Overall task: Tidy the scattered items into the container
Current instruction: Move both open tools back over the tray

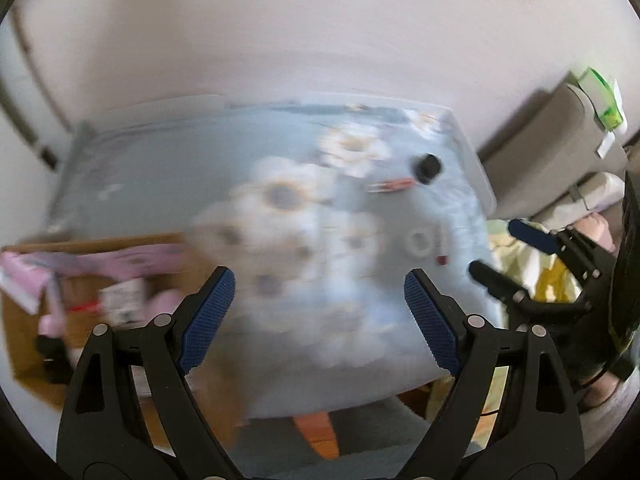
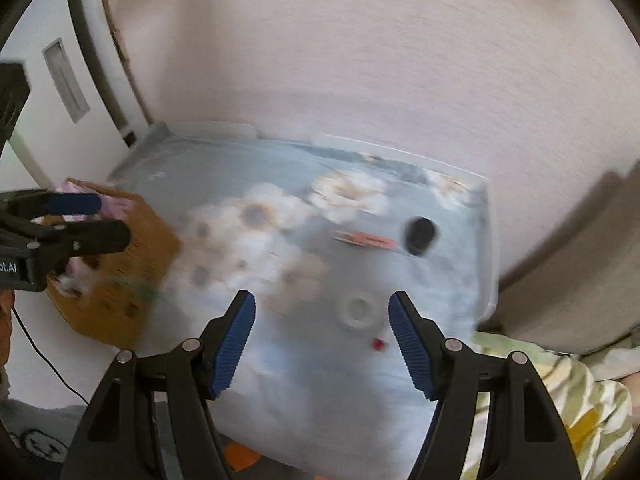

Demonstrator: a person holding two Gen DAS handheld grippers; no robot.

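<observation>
Surface (image 2: 280,380): pale blue cloth with white flowers, blurred in both views.
Scattered items: a black cap (image 2: 419,235), a thin red-orange strip (image 2: 366,239) just beside it, a white ring (image 2: 357,306) nearer the camera, and a small red bit (image 2: 378,344) close to the ring.
Container: brown cardboard box (image 1: 24,344) at the surface's left edge, holding pink and white things too blurred to name.
Left claw (image 1: 318,320): released, nothing between its blue pads.
Right claw (image 2: 322,346): released, empty, above the ring and red bit.
Surroundings: pale wall (image 2: 360,60) behind; patterned yellow-green fabric (image 2: 580,392) at right.
</observation>
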